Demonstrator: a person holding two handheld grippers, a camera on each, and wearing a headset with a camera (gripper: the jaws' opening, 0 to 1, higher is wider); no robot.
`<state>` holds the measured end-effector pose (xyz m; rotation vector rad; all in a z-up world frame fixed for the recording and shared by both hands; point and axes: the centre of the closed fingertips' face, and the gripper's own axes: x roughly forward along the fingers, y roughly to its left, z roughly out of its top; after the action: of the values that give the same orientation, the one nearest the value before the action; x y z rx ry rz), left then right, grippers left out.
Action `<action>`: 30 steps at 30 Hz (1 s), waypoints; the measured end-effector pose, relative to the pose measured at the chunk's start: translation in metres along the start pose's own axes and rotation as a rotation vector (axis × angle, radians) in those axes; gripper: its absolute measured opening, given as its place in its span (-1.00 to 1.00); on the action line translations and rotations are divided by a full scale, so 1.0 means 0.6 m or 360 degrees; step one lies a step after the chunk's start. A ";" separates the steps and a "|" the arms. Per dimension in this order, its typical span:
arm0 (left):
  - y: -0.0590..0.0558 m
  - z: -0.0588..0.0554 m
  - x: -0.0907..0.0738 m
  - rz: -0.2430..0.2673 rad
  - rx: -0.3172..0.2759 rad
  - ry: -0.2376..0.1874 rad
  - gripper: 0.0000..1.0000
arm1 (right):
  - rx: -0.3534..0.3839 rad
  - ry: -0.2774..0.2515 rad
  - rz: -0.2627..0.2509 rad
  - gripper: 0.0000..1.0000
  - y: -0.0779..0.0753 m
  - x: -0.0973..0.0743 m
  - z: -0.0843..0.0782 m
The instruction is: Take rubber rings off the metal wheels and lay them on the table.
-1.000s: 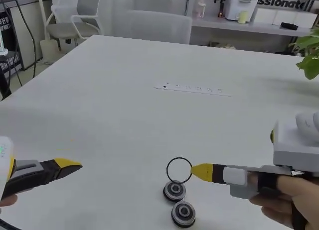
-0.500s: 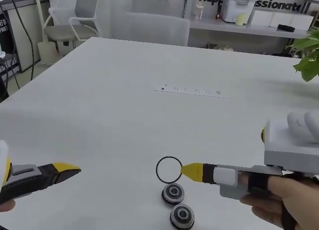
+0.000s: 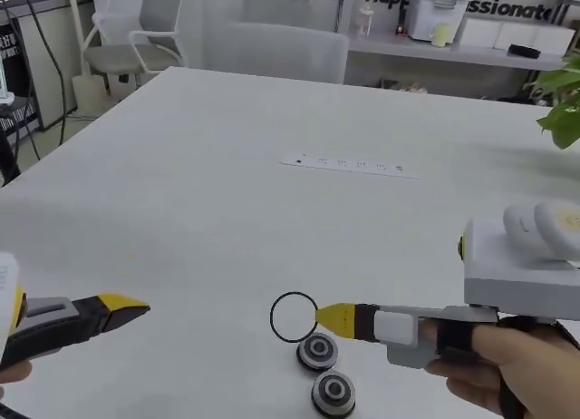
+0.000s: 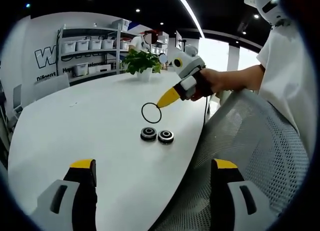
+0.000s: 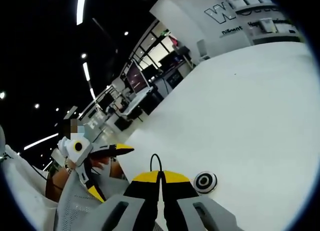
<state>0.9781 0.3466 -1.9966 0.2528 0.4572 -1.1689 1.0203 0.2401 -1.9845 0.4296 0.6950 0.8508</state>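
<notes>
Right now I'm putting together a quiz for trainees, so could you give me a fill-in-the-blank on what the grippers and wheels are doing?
The right gripper is shut on a black rubber ___. On the table lie ___ metal wheels. The left gripper has its fingers ___ and holds nothing.
Missing words: ring; two; open.

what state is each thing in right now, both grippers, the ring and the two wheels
right gripper: shut on the rubber ring's edge
left gripper: open, holding nothing
rubber ring: off the wheels, pinched at its edge, not yet laid flat
far wheel: lying flat on the table, not held
near wheel: lying flat, not held; its dark rim looks thicker, so it may have its ring on
</notes>
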 end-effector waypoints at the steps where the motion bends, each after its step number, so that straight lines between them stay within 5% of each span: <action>1: 0.000 0.000 0.000 0.0000 0.0000 0.0000 0.88 | -0.0003 0.0007 0.0003 -1.00 0.001 0.002 -0.002; 30: 0.001 -0.002 -0.001 0.0002 -0.0015 -0.0002 0.87 | -0.0322 0.0237 0.0008 -1.00 0.018 0.056 -0.073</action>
<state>0.9784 0.3479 -1.9973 0.2446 0.4614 -1.1655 0.9991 0.2769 -2.0215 0.1876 0.7366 0.9547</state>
